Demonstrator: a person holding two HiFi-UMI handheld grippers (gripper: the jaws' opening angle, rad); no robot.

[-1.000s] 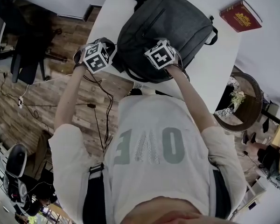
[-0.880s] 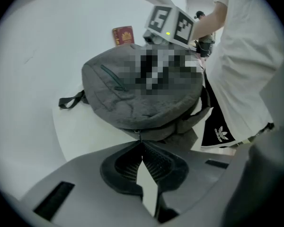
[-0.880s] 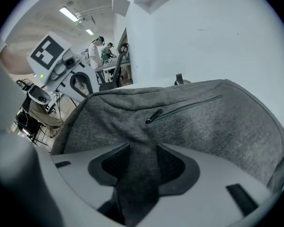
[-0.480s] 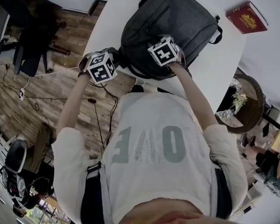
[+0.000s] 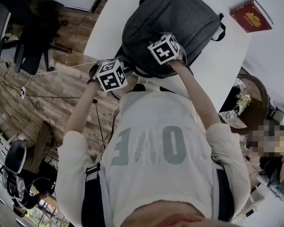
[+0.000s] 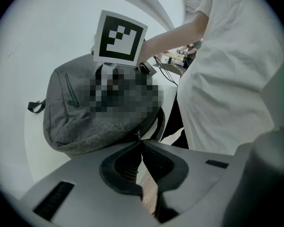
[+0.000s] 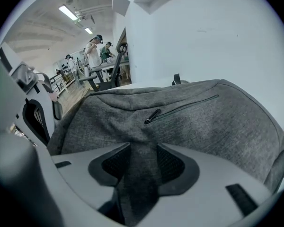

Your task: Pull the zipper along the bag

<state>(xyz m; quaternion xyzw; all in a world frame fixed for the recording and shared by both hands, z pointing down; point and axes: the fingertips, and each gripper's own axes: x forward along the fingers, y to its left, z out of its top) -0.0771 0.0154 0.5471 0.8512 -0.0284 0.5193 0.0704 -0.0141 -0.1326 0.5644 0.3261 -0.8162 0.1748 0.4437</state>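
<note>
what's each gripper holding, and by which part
The left gripper pinches the zipper pull at its tips; the right gripper clamps a fold of backpack fabric.

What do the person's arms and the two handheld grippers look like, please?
The left gripper and right gripper have smooth grey bodies with black ribbed jaw pads. Each carries a white cube printed with black square markers. The arms are bare below the short sleeves of a white T-shirt.

I'm watching my left gripper pinching its fingers together on the small zipper pull at the near edge of the grey bag, which is lying on the white worktop.
</note>
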